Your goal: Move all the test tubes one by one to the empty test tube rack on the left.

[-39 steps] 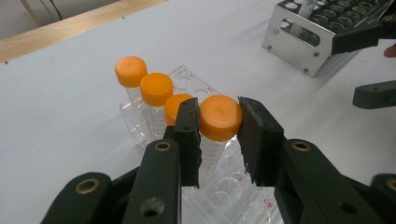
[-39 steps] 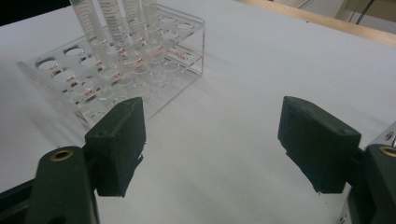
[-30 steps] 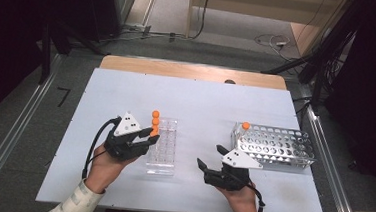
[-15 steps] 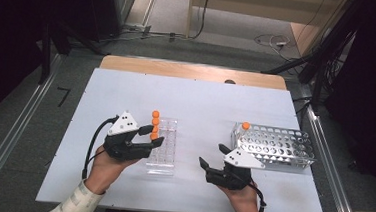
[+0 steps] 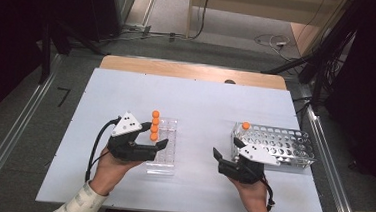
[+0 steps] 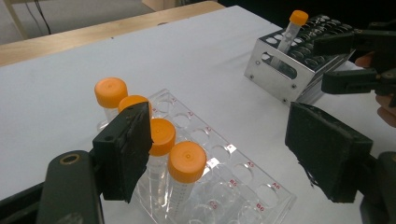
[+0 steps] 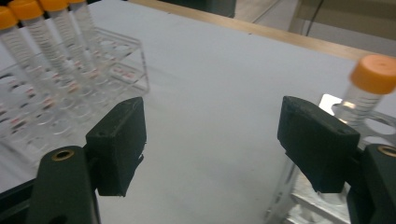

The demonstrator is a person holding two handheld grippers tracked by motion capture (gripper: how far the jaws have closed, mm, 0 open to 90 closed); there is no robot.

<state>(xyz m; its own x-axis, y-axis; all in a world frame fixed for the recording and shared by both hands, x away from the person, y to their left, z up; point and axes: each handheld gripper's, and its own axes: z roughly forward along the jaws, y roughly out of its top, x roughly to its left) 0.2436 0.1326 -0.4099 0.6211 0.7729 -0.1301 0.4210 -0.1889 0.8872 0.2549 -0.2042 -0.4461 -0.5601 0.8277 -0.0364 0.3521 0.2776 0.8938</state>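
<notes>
A clear plastic rack (image 5: pixel 165 147) holds four orange-capped tubes (image 6: pixel 187 179) standing upright in a row along its left edge. The left gripper (image 5: pixel 150 144), its jaws just spread apart, hovers at that row with nothing pinched. Right of the rack, well apart, the right gripper (image 5: pixel 222 161) is spread and empty beside a metal rack (image 5: pixel 278 145) holding one last tube (image 5: pixel 245 126). The tubes look light, stiff and smooth; pinching just below the cap seems safest.

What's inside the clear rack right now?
Four orange-capped tubes stand in a row along one side of the clear rack; the other holes I can see are empty. The left gripper's jaw covers part of the second tube.
</notes>
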